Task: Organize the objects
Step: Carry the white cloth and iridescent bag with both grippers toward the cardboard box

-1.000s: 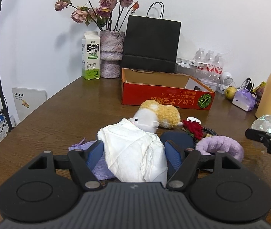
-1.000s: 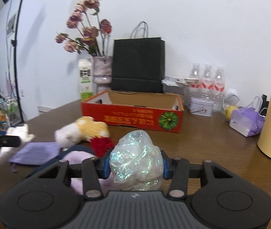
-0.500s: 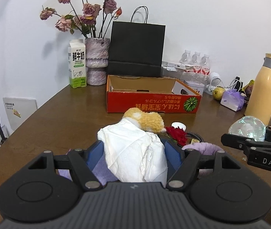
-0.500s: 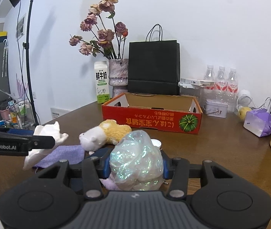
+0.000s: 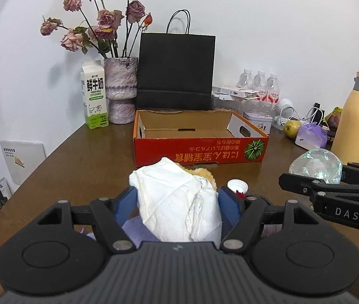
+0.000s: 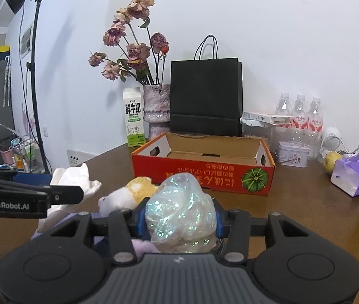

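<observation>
My left gripper (image 5: 178, 197) is shut on a crumpled white cloth bundle (image 5: 176, 202), held above the brown table (image 5: 78, 157). My right gripper (image 6: 180, 217) is shut on an iridescent crinkled plastic ball (image 6: 182, 215), which also shows at the right of the left wrist view, the ball (image 5: 316, 164). Ahead of both stands an open red cardboard box (image 5: 199, 149), empty inside. Below the grippers lie a white and yellow plush toy (image 6: 126, 195), a purple cloth (image 5: 133, 230) and a small white cap (image 5: 237, 185).
At the back stand a milk carton (image 5: 93, 96), a vase of dried roses (image 5: 122, 93), a black paper bag (image 5: 176, 71) and water bottles (image 5: 260, 86). At the right are a yellow thermos (image 5: 354, 116), a purple bag (image 5: 311, 136), a pear (image 5: 292, 128) and a tin (image 6: 293, 153).
Both grippers have risen and moved toward the red box, each keeping its grip. The box looks nearer and the plush toy has slid down behind the held things.
</observation>
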`<state>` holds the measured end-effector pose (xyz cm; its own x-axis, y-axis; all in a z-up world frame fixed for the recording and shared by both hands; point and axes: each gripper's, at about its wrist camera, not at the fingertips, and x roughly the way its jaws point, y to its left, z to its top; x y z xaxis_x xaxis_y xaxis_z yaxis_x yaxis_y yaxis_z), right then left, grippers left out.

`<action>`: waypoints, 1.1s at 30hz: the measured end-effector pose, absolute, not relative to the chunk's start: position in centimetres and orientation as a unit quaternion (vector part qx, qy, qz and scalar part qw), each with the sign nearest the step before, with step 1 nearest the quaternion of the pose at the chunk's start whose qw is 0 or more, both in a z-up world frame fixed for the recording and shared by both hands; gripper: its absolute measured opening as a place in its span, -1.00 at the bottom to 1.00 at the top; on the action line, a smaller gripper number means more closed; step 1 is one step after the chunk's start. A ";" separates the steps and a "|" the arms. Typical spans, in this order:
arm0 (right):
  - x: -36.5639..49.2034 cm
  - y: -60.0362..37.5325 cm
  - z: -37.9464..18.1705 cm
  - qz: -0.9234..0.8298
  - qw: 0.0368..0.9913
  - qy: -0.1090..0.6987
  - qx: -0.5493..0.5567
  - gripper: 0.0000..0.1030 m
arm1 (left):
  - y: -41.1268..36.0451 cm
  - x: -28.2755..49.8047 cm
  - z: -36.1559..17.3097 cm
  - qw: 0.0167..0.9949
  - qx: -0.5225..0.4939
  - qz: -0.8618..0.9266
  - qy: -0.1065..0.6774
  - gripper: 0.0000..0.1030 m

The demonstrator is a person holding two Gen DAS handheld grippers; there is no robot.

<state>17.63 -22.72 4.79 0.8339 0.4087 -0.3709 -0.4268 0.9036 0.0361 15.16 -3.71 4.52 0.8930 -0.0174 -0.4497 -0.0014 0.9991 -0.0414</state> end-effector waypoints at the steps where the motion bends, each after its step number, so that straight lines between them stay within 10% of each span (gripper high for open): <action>1: 18.1 -22.7 4.9 0.218 0.957 0.187 -0.024 -0.10 | -3.7 15.5 4.6 0.973 -0.021 -0.006 0.231 0.41; 33: 33.3 -22.3 5.6 0.223 0.955 0.195 -0.023 -0.10 | -5.3 31.2 5.7 0.970 -0.019 0.010 0.242 0.42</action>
<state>33.33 -22.28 5.56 0.8242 0.4174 -0.3828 -0.4351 0.8993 0.0437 31.17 -5.35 5.75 0.8829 0.0095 -0.4694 -0.0279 0.9991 -0.0322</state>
